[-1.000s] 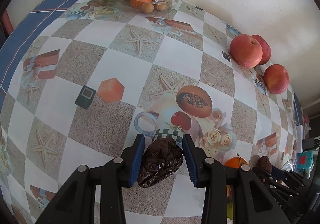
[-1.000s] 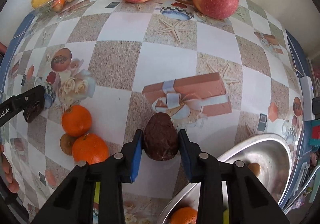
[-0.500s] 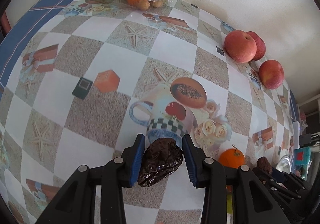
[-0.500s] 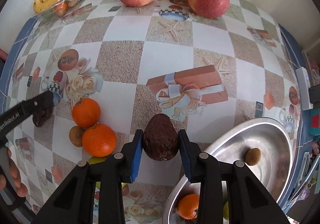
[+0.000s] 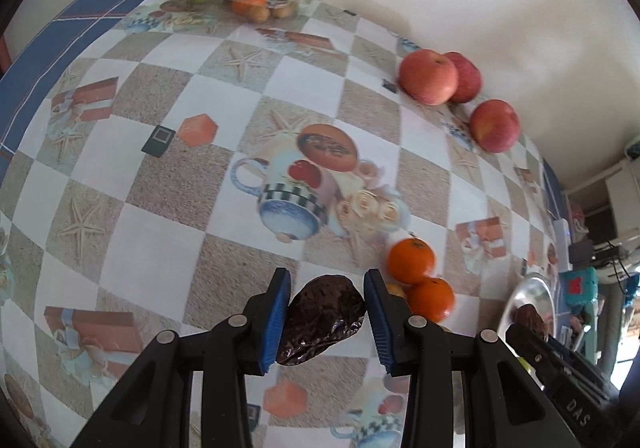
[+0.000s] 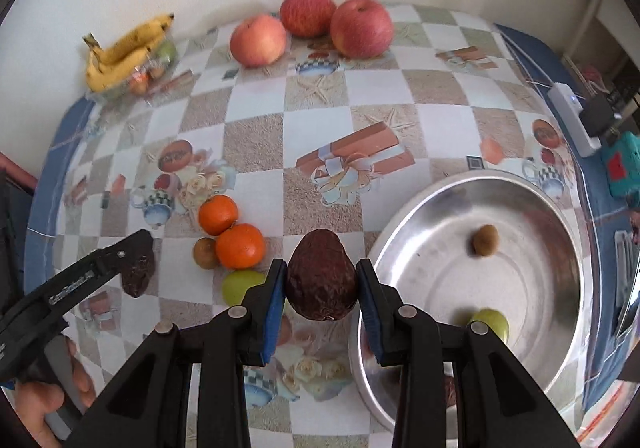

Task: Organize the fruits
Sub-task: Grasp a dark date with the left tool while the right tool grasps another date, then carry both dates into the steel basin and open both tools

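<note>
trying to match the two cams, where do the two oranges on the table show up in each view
Left wrist view: the two oranges sit lower right of centre, just right of the left claw, which grips a dark wrinkled fruit.
Right wrist view: the two oranges lie left of centre, up and left of the right claw.
Shared landmark: the three apples near the wall.
</note>
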`<state>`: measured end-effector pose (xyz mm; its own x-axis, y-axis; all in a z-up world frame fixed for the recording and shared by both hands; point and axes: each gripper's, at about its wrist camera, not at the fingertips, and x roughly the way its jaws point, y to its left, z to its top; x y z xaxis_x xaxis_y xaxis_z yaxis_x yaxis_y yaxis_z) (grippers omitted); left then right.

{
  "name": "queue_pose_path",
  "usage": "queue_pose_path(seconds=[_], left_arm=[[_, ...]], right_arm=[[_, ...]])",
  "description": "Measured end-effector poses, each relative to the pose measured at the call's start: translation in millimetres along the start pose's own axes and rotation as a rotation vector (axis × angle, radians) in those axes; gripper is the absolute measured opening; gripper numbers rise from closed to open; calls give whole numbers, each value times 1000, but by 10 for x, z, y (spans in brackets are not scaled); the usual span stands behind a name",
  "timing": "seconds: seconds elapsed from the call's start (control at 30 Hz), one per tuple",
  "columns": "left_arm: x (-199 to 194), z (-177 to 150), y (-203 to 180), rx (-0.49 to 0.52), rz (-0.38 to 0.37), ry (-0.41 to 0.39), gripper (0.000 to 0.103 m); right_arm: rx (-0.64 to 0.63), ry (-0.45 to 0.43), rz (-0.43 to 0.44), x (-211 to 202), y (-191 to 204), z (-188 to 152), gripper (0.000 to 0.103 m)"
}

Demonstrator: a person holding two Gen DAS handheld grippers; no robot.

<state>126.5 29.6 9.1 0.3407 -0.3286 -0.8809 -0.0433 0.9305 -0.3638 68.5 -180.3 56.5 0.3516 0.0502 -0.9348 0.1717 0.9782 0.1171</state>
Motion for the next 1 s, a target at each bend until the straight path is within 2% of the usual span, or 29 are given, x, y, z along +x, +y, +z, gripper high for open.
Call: queue_pose_path(seconds=[0.07, 0.17, 0.27, 0.33, 0.47, 0.57, 0.6, 0.63, 0.7, 0.83, 1.0], left_arm=[[-6, 4, -50, 6, -5, -3, 40], [-32, -2, -119, 18, -12, -7, 32], [-41, -12, -224, 42, -12, -11, 32], [0, -20, -276, 58, 24, -14, 32], [114, -38, -254, 47, 43, 10, 32], [156, -31, -256, 49, 59, -10, 33], [169, -27, -267, 56, 64, -15, 36], [200, -24, -269, 58, 65, -12, 43], [305, -33, -243, 42, 57, 18, 50], [396, -28, -127, -32, -12, 38, 50], [345, -50, -105, -49, 0, 33, 47]], right_arm=[[5, -21, 11, -18, -28, -5, 37], [-11, -48, -14, -69, -56, -39, 37], [-1, -59, 7, -94, -106, -53, 37], [10, -55, 26, -95, -169, -81, 37], [18, -36, 16, -16, -274, -104, 37], [58, -17, 43, 31, -384, -96, 37], [67, -13, 53, 36, -408, -99, 37], [76, -12, 62, 36, -432, -100, 37], [83, -18, 63, 23, -457, -98, 37], [94, -27, 74, -5, -495, -90, 37], [104, -22, 79, 13, -521, -85, 37]])
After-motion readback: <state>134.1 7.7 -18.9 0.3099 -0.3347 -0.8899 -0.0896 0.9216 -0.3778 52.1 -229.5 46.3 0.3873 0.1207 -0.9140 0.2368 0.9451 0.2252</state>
